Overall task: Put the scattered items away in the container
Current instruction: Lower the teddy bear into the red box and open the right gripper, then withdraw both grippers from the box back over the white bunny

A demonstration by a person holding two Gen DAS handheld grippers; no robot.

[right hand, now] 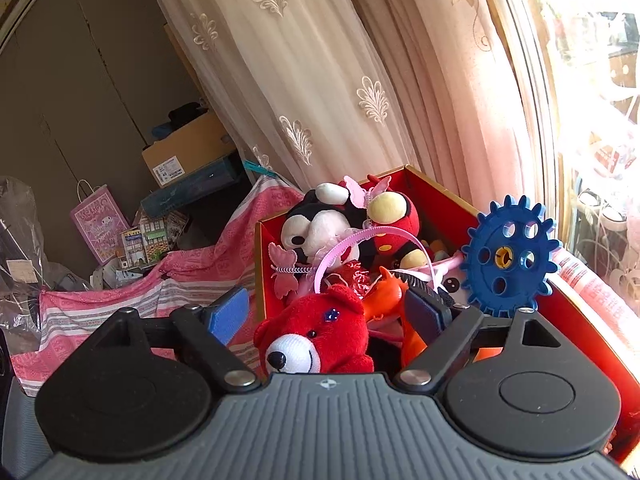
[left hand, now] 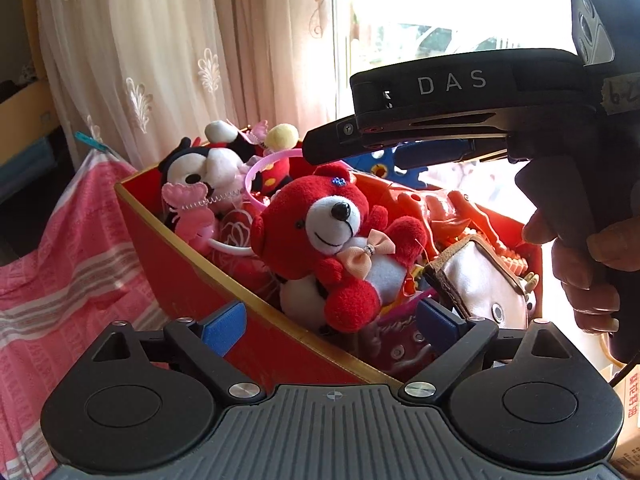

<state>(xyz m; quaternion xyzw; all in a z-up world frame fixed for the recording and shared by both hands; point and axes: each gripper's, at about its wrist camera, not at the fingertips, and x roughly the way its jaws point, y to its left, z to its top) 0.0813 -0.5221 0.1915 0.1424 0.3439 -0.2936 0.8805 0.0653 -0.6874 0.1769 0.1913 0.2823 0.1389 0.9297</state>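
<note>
A red box (left hand: 192,272) with a gold rim is heaped with toys: a red teddy bear (left hand: 336,240), a black-and-white mouse plush (left hand: 200,168), a pink headband (left hand: 272,158), an orange plastic toy (left hand: 440,208) and a silver purse (left hand: 476,276). My left gripper (left hand: 332,322) is open and empty above the box's near rim. My right gripper (right hand: 328,312) is open and empty over the bear (right hand: 316,336); its body shows in the left wrist view (left hand: 440,120), held by a hand. A blue gear (right hand: 510,256) stands in the box (right hand: 592,320).
A pink striped cloth (left hand: 60,280) covers the surface under the box. Cream curtains (right hand: 320,60) and a bright window hang behind. Cardboard boxes (right hand: 188,152) and a purple paper bag (right hand: 98,220) stand at the left.
</note>
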